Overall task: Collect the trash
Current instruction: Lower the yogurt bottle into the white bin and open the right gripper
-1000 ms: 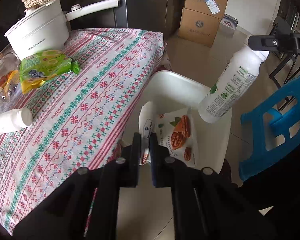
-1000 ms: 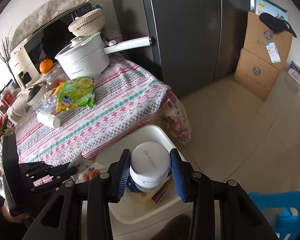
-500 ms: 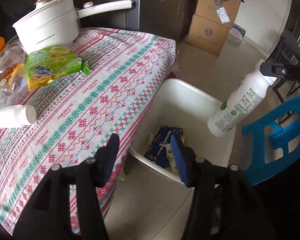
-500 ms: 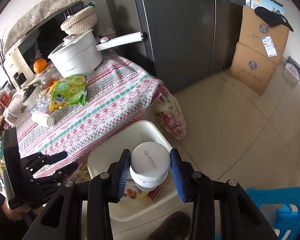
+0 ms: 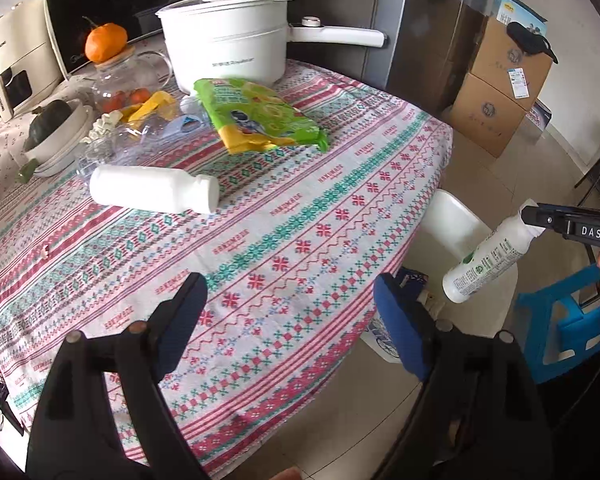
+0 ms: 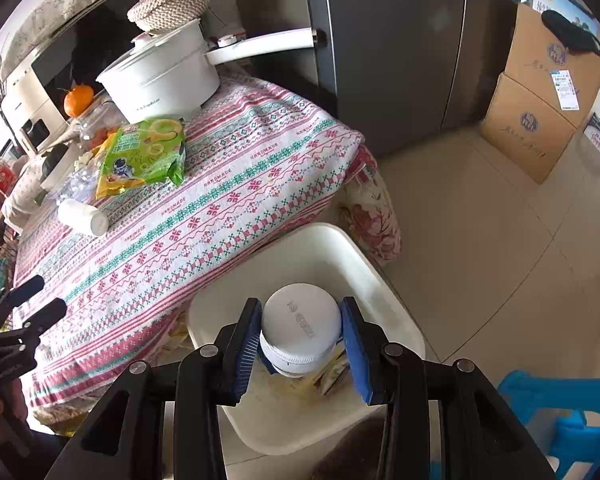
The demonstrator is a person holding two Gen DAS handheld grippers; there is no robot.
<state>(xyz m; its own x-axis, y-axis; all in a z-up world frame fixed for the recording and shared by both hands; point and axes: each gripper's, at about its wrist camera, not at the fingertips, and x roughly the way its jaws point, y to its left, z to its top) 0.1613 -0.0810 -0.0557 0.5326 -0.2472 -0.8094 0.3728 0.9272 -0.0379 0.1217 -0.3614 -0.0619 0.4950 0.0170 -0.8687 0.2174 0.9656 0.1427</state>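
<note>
My right gripper (image 6: pixel 302 342) is shut on a white labelled bottle (image 6: pixel 300 330), held by its capped neck over the white trash bin (image 6: pixel 380 276); the bottle also shows in the left wrist view (image 5: pixel 486 260), hanging above the bin (image 5: pixel 460 224). Wrappers lie in the bin (image 6: pixel 328 376). My left gripper (image 5: pixel 290 320) is open and empty above the near edge of the patterned tablecloth (image 5: pixel 260 220). On the table lie a small white bottle (image 5: pixel 152 190) on its side and a green snack bag (image 5: pixel 256 116).
A white pot (image 5: pixel 224 44), a glass jar with an orange (image 5: pixel 108 60), crumpled clear plastic (image 5: pixel 140 140) and a bowl (image 5: pixel 56 136) stand at the table's back. Cardboard boxes (image 6: pixel 540 108), a fridge (image 6: pixel 400 40) and a blue stool (image 6: pixel 560 428) surround the bin.
My left gripper let a nut wrapper drop into the bin, opened wide and swung left over the table. My right gripper stayed over the bin, shut on the bottle.
</note>
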